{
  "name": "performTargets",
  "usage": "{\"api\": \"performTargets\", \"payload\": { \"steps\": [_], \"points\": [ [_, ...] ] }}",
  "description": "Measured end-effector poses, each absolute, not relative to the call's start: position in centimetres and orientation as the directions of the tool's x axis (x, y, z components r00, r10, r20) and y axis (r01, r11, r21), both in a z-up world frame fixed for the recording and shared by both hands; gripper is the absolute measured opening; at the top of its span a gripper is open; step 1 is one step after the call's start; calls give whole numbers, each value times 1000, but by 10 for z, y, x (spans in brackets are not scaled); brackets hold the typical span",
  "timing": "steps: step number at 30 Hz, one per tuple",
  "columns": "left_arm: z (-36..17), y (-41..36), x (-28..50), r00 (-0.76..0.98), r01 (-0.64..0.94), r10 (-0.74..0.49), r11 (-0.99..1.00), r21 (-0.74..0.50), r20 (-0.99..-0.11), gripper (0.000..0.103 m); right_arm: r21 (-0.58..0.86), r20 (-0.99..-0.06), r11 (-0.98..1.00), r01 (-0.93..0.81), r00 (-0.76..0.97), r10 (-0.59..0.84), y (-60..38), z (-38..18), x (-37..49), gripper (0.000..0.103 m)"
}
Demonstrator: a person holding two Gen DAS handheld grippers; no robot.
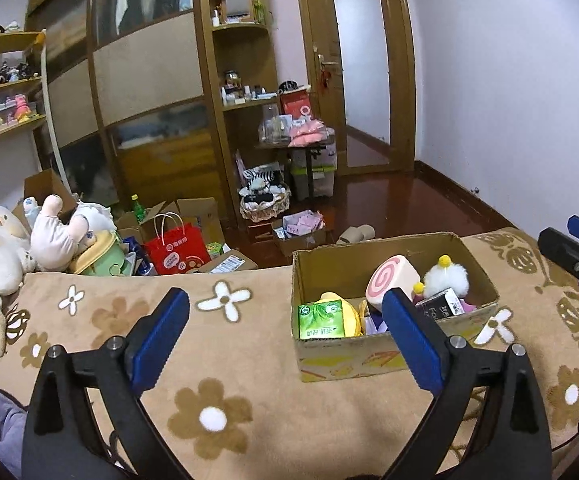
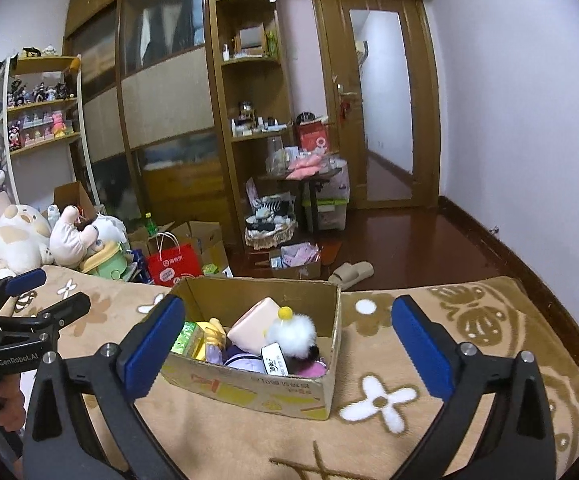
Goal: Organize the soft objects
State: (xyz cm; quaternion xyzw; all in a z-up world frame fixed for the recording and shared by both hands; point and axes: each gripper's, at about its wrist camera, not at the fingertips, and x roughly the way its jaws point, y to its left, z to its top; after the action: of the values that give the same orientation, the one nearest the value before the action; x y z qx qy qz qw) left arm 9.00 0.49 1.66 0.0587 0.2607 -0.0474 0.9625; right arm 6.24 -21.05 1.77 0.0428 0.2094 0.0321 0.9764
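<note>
Cardboard box (image 2: 273, 388) near bed's (image 2: 469, 420) far edge – blanket bare around it; left gripper (image 1: 285, 320), right gripper (image 2: 289, 332) fingers wide apart, empty.

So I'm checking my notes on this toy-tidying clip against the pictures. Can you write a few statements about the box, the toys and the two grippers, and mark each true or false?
1. The cardboard box stands on the flowered blanket. True.
2. The left gripper is shut on a toy. False: its jaws stand wide open with nothing between them.
3. A pink swirl roll plush lies in the box. True.
4. The box is empty. False: it holds several things, among them a white fluffy toy and a green carton.
5. The right gripper is open and holds nothing. True.
6. The red paper bag sits inside the box. False: it stands on the floor beyond the blanket.
</note>
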Motion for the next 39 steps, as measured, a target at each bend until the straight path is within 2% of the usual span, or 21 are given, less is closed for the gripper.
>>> {"api": "performTargets", "payload": {
  "steps": [13,25,39],
  "points": [
    [25,13,37,885,112,-50,988,108,-464,101,75,-371,997,-29,927,55,-212,25,15,103],
    [6,14,22,909,89,-34,990,113,-416,101,42,-322,999,-25,946,38,-208,9,-2,103],
    [-10,13,33,888,83,-22,990,114,-460,101,38,-371,999,-4,928,18,-208,-14,8,103]
  ]
}}
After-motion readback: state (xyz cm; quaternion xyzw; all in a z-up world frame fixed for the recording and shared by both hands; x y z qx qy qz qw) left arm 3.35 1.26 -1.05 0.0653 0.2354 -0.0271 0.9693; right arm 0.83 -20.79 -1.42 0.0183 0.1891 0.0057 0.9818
